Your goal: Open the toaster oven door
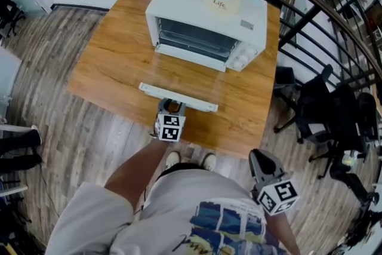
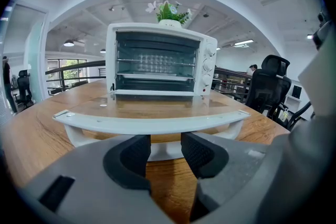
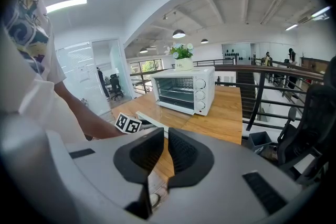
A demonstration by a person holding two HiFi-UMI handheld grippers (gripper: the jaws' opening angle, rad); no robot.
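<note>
A white toaster oven (image 1: 206, 18) sits at the upper center of a wooden table (image 1: 113, 63), a flower pot (image 1: 225, 0) on top. Its glass door (image 1: 185, 77) lies folded down flat. At the door's handle (image 1: 178, 97), the left gripper (image 1: 170, 109) has its 2 jaws apart. At the lower right, the right gripper (image 1: 261, 161) is off the table, jaws almost together, holding nothing.

Flower pot (image 1: 224, 2), wooden table (image 1: 119, 63), perhaps chairs (image 1: 343, 107).
</note>
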